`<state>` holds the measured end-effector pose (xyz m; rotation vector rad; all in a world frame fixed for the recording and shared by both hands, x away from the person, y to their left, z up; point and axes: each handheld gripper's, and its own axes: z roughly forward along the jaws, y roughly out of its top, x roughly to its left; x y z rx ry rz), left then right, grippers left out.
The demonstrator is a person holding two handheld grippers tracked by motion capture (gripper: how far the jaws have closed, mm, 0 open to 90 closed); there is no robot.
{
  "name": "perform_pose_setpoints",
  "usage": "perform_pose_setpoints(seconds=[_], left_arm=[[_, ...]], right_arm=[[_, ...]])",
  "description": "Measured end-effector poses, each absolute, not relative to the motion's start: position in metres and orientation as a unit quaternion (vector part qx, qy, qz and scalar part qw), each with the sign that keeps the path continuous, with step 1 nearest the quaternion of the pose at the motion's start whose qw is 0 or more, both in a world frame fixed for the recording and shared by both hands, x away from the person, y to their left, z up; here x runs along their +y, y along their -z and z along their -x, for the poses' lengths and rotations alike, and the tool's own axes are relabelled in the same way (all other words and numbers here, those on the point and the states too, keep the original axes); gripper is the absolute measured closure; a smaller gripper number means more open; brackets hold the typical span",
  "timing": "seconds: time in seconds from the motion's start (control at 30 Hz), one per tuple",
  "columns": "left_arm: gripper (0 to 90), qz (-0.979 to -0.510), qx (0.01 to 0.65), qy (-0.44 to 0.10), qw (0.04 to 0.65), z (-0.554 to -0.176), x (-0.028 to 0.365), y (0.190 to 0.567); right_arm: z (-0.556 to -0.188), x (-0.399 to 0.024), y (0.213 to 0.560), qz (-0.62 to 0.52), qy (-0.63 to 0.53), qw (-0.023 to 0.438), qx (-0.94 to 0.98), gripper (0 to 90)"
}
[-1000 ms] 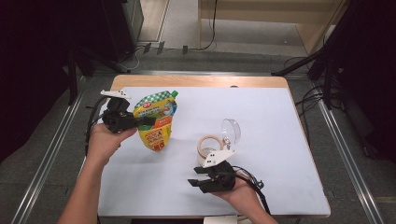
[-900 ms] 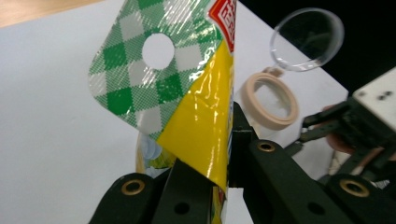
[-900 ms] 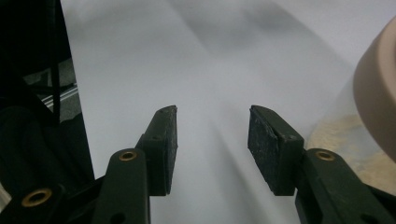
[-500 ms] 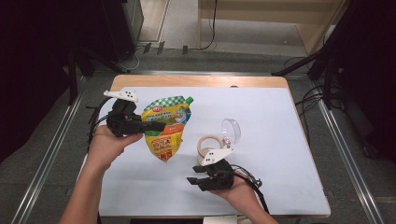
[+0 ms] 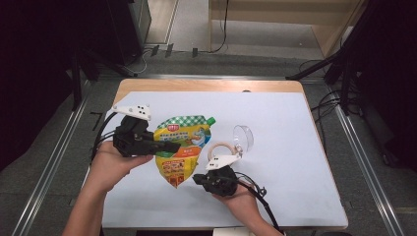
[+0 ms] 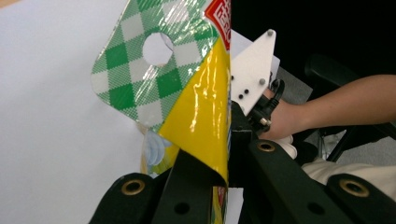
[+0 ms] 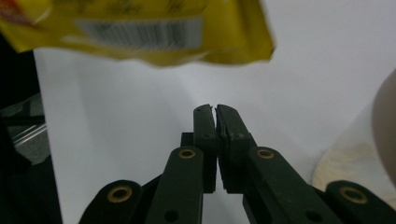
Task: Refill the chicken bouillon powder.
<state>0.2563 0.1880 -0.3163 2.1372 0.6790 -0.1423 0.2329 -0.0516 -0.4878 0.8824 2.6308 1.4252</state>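
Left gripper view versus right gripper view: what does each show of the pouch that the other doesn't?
Left gripper view: the pouch's green checked top with its round hang hole, clamped between the left gripper's jaws. Right gripper view: the pouch's yellow bottom edge with a barcode, hanging above the right gripper's shut, empty jaws. Both: the yellow pouch over the white table.
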Motion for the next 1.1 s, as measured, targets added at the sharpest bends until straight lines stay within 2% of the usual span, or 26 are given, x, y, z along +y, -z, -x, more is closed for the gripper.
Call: perform_pose_setpoints(seconds=[0.17, 0.33, 0.43, 0.47, 0.57, 0.8, 1.1], left_arm=[[90.0, -0.862, 0.263, 0.071, 0.427, -0.25, 0.18, 0.316], [90.0, -0.853, 0.255, 0.102, 0.443, -0.251, 0.177, 0.315], [90.0, -0.849, 0.263, 0.114, 0.444, -0.253, 0.176, 0.319], [90.0, -0.847, 0.267, 0.117, 0.445, -0.255, 0.176, 0.321], [90.0, -0.838, 0.283, 0.115, 0.452, -0.259, 0.18, 0.325], [88.8, -0.822, 0.318, 0.111, 0.46, -0.267, 0.181, 0.333], [83.2, -0.83, 0.333, 0.089, 0.439, -0.271, 0.168, 0.342]], right_arm=[[-0.235, -0.052, 0.489, -0.287, -0.464, 0.027, 0.837, 88.7], [-0.232, -0.05, 0.493, -0.269, -0.47, 0.043, 0.84, 84.2], [-0.228, -0.05, 0.49, -0.254, -0.489, 0.057, 0.833, 81.6], [-0.226, -0.05, 0.488, -0.249, -0.493, 0.063, 0.831, 78.3], [-0.223, -0.049, 0.485, -0.243, -0.484, 0.08, 0.837, 78.2], [-0.218, -0.046, 0.483, -0.23, -0.475, 0.065, 0.847, 74.5], [-0.211, -0.045, 0.482, -0.226, -0.463, 0.056, 0.855, 74.4]])
